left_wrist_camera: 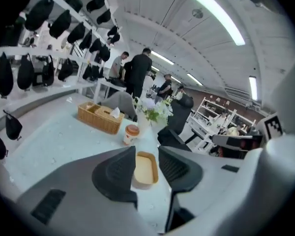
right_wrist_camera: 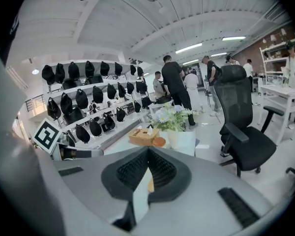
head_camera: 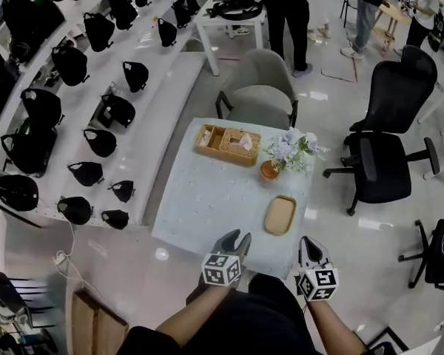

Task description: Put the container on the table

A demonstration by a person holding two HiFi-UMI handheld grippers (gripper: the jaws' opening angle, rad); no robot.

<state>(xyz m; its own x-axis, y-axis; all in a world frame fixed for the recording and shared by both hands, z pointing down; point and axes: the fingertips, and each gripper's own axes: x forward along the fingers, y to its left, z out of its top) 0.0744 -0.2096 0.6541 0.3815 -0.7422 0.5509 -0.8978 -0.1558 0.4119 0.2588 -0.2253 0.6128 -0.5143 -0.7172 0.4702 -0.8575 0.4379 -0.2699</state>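
Looking down from your head, a pale square table stands in front of you. The tan, shallow container lies flat on it, close to the near right corner, with nothing touching it.

Your left gripper hangs over the table's near edge. In the left gripper view its fingers stand apart and grip nothing. The container shows through the gap, resting on the table beyond the tips.

Your right gripper hangs just off the near right corner, beside the container and apart from it. In the right gripper view its fingers are closed tip to tip, with nothing held.

A wicker basket sits along the far edge. A bunch of pale flowers stands at the far right corner, with an orange-lidded cup just beside it. A grey chair is tucked at the far side.
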